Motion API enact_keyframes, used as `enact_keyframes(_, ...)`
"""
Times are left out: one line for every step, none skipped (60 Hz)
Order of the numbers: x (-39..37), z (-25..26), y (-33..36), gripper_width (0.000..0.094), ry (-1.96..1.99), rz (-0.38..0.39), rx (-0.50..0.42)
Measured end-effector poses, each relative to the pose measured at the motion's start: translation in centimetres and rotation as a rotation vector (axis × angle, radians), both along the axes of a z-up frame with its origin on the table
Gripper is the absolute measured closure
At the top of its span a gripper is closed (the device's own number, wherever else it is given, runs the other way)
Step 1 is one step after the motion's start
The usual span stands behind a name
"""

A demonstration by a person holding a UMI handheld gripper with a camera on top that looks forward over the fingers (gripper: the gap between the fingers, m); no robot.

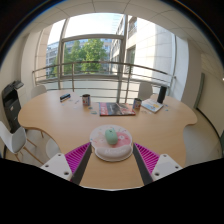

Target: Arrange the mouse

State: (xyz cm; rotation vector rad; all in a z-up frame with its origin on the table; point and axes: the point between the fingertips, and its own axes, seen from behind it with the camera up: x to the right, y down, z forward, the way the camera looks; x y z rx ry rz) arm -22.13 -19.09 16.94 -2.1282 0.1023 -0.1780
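Observation:
A white round thing (111,150) with a pale green and pink top rests on the light wooden table (60,125); I cannot tell whether it is the mouse. It stands between the tips of my gripper (112,160). The fingers are spread wide, with the pink pads (78,154) showing at either side of it. The pads do not visibly press on it.
Beyond it on the table are a colourful flat box (115,108), a dark cup (86,100), a small dark item (65,97) and a white device (152,104). Chairs (22,140) stand round the table's edge. A railing and large windows lie behind.

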Motion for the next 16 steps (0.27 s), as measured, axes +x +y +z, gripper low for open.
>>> enact_keyframes(-0.1,0.1,-0.4,0.0087,0.002,0.001,0.000)
enact_keyframes(-0.2,0.1,-0.8,0.0088,0.004,0.003,-0.001)
enact_keyframes(-0.4,0.2,-1.2,0.0088,0.007,0.005,-0.004)
enact_keyframes(-0.5,0.2,-1.6,0.0088,0.011,0.007,-0.006)
enact_keyframes(-0.7,0.2,-2.0,0.0089,0.014,0.009,-0.008)
enact_keyframes(-0.7,0.2,-2.3,0.0088,0.016,0.010,-0.010)
enact_keyframes(-0.8,0.2,-2.5,0.0091,0.017,0.009,-0.012)
enact_keyframes(-0.8,0.2,-2.7,0.0090,0.016,0.007,-0.012)
enact_keyframes(-0.7,0.3,-2.9,0.0090,0.014,0.006,-0.012)
enact_keyframes(-0.7,0.3,-3.1,0.0090,0.011,0.005,-0.011)
enact_keyframes(-0.7,0.4,-3.3,0.0090,0.007,0.005,-0.012)
enact_keyframes(-0.6,0.4,-3.5,0.0090,0.002,0.006,-0.015)
enact_keyframes(-0.6,0.4,-3.7,0.0090,-0.003,0.007,-0.018)
enact_keyframes(-0.5,0.4,-3.8,0.0089,-0.005,0.008,-0.019)
enact_keyframes(-0.5,0.3,-4.0,0.0089,-0.007,0.009,-0.019)
enact_keyframes(-0.4,0.3,-4.0,0.0089,-0.009,0.009,-0.019)
